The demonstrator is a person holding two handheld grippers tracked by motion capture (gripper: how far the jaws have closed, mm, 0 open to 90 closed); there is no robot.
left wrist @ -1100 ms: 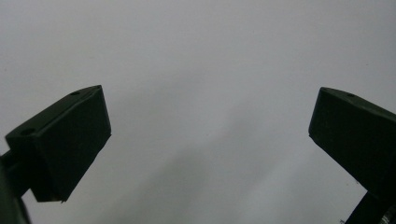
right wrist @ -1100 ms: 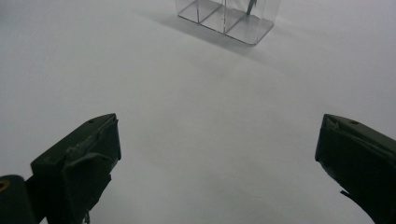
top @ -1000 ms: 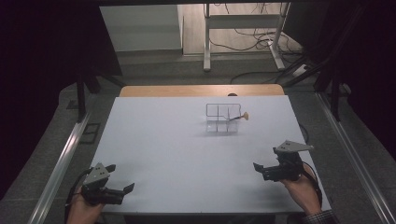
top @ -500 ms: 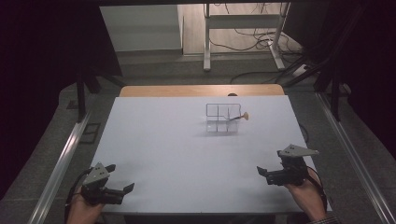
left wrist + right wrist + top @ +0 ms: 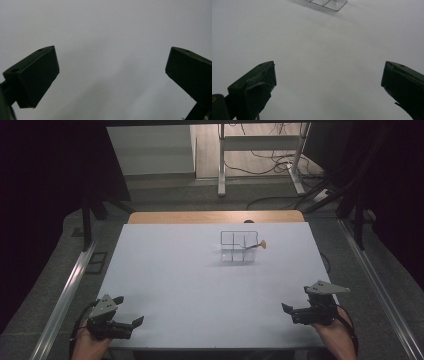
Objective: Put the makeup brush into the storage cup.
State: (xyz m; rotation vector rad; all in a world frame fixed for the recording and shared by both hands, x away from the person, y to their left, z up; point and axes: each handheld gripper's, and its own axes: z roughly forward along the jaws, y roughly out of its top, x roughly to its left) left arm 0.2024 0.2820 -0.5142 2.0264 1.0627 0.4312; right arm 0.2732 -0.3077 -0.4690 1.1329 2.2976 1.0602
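Dim room, dark at nine and three o'clock; the matte white rectangular tabletop (image 5: 200, 275) glows evenly. Gripper views look soft, greyish, slightly blurred.

The counter (image 5: 200, 270) is a smooth, matt white sheet, and a wooden edge (image 5: 215, 217) shows along its far side. Ahead of the right gripper's (image 5: 328, 82) matt black plastic jaws stands a clear, glossy plastic divided box (image 5: 329, 3). The left gripper's (image 5: 111, 75) jaws look equally matt black.

White table (image 5: 200, 285) — black grippers (clear organizer (image 5: 239, 247))
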